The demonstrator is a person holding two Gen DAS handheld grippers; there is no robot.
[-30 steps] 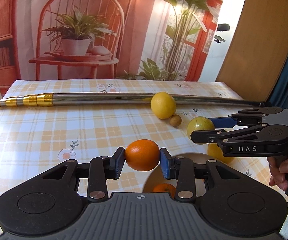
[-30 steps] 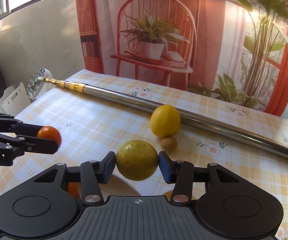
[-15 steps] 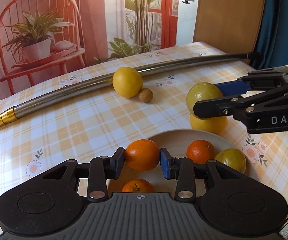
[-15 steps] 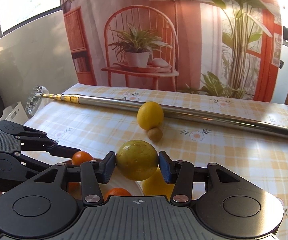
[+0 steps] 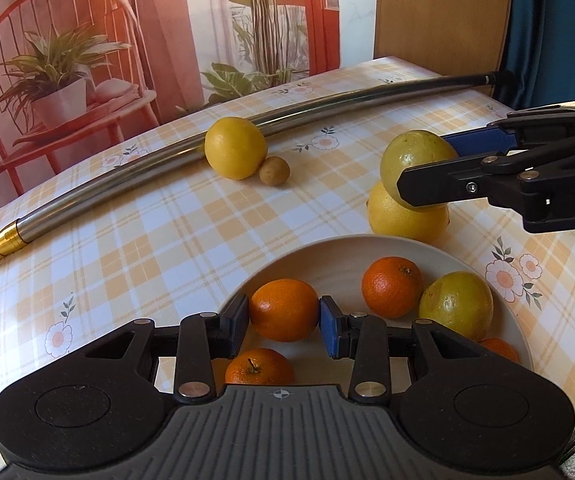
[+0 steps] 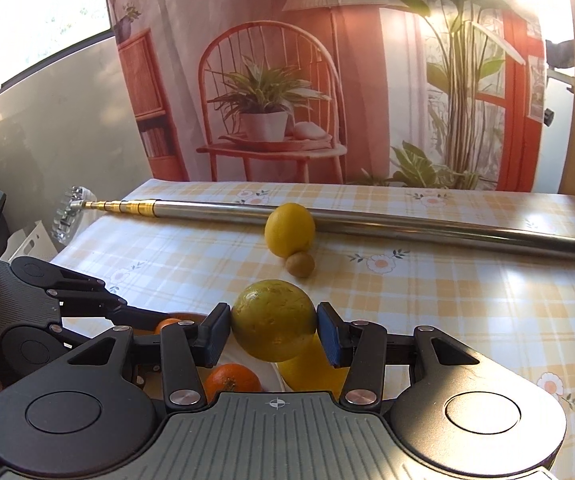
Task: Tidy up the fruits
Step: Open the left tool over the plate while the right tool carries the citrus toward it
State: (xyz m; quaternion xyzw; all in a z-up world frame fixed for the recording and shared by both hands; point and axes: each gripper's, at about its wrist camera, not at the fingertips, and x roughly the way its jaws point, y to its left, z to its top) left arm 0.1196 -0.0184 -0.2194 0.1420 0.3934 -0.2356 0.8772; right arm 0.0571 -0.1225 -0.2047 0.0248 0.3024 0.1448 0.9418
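The left gripper (image 5: 284, 320) clamps a round orange mandarin (image 5: 283, 309) above the shallow cream plate (image 5: 327, 254), where several fruits already lie; the right gripper (image 6: 273, 336) grips a yellow-green lemon (image 6: 273, 330); beyond both, a yellow lemon (image 5: 234, 147) and small brown fruit (image 5: 274, 171) remain unplaced.

Plate (image 5: 339, 252) centre free btwn oranges; right gripper (image 5: 423, 176) w/ fruit blocks far side; cloth (image 5: 147, 232) left clear.

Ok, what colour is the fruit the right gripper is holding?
Yellow-green with brownish speckles, clearest in the right wrist view.
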